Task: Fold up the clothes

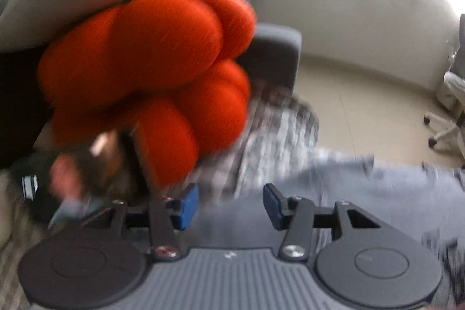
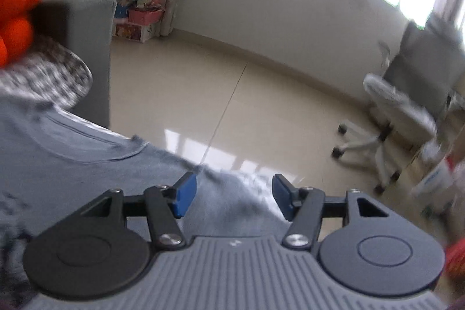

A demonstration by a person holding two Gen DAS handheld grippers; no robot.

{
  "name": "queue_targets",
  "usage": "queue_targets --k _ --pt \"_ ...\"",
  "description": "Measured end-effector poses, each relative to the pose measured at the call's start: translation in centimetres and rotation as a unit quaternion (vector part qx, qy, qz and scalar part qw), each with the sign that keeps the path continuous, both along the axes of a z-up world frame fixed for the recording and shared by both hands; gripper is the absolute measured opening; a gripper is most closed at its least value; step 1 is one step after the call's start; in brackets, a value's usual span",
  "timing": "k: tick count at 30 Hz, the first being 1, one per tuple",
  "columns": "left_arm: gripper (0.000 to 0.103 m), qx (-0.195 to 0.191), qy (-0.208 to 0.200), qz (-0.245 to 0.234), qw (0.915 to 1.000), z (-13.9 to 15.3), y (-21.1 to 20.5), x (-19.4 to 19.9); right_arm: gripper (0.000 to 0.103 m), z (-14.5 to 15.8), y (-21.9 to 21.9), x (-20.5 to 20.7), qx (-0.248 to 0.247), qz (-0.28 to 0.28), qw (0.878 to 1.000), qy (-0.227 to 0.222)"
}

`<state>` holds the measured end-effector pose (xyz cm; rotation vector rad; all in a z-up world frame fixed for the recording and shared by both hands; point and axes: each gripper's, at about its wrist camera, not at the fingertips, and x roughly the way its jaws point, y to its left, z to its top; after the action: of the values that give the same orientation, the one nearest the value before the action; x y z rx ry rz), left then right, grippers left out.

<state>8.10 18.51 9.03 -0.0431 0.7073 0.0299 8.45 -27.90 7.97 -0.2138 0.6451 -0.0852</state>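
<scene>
- The left tool [image 1: 231, 205] stands with its blue pads [image 1: 189, 207] apart and nothing clamped between them; the grey-blue garment [image 1: 392, 193] lies just below and ahead of it, spreading off to its right.
- The right tool [image 2: 234, 198] also has its pads [image 2: 186, 199] apart and empty; the same grey-blue garment [image 2: 72, 164] lies under it and runs away to its left, with a curved seam or neckline showing there.
- So the cloth sits between the two tools, its long run going across from one to the other, and each tool is close to its own end.
- An orange plush pumpkin [image 1: 151, 63] fills the left tool's upper-left view, very near; a checked cloth [image 1: 276, 130] lies beyond the garment.
- My judgement: the next grasp calls for each tool to reach down and inward; the blur hides the garment's edges.
</scene>
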Motion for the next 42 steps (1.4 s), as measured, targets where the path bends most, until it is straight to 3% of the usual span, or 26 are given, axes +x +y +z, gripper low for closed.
queue_targets --k 5,12,15,22,26,28,32,34,36,37,39,42 --pt "0.05 -0.066 0.055 -0.02 0.9961 -2.1 0.7 -6.7 0.061 1.6 1.9 -5.1 0.079 0.021 0.996 0.031" --pt "0.051 -0.122 0.107 -0.121 0.9793 -3.8 -1.9 -12.5 0.062 0.9 8.7 -15.0 0.093 0.143 0.983 0.065" --pt "0.056 -0.128 0.116 -0.138 0.9753 -4.0 -2.3 -13.6 0.062 0.4 10.9 -19.4 0.106 0.188 0.974 0.075" --pt "0.056 -0.115 0.121 -0.135 0.9767 -3.2 -2.8 -14.8 0.062 -1.4 15.5 -28.2 0.09 0.31 0.943 0.081" --pt "0.056 -0.11 0.131 -0.118 0.9783 -2.9 -3.0 -15.1 0.062 -2.5 17.5 -30.3 0.115 0.367 0.917 0.104" --pt "0.056 -0.112 0.138 -0.111 0.9777 -3.2 -3.2 -15.2 0.062 -3.3 19.1 -30.6 0.104 0.387 0.91 0.111" --pt "0.056 -0.133 0.142 -0.102 0.9756 -3.8 -3.0 -15.3 0.062 -4.6 21.8 -29.0 0.034 0.367 0.926 0.08" --pt "0.057 -0.144 0.142 -0.094 0.9749 -4.0 -2.7 -15.5 0.054 -5.3 21.9 -27.7 0.011 0.344 0.936 0.077" --pt "0.057 -0.156 0.142 -0.092 0.9732 -4.2 -2.3 -15.6 0.008 -6.0 21.9 -26.3 -0.006 0.318 0.945 0.077" --pt "0.057 -0.162 0.141 -0.09 0.9726 -4.2 -2.1 -15.8 0.009 -5.9 21.2 -25.5 0.012 0.303 0.949 0.082" --pt "0.057 -0.172 0.134 -0.09 0.9717 -4.1 -1.7 -16.2 0.008 -5.0 18.3 -23.9 0.11 0.269 0.952 0.096" --pt "0.057 -0.191 0.121 -0.109 0.9681 -3.9 -1.6 -17.1 0.009 -4.6 13.7 -20.8 0.264 0.201 0.934 0.131"
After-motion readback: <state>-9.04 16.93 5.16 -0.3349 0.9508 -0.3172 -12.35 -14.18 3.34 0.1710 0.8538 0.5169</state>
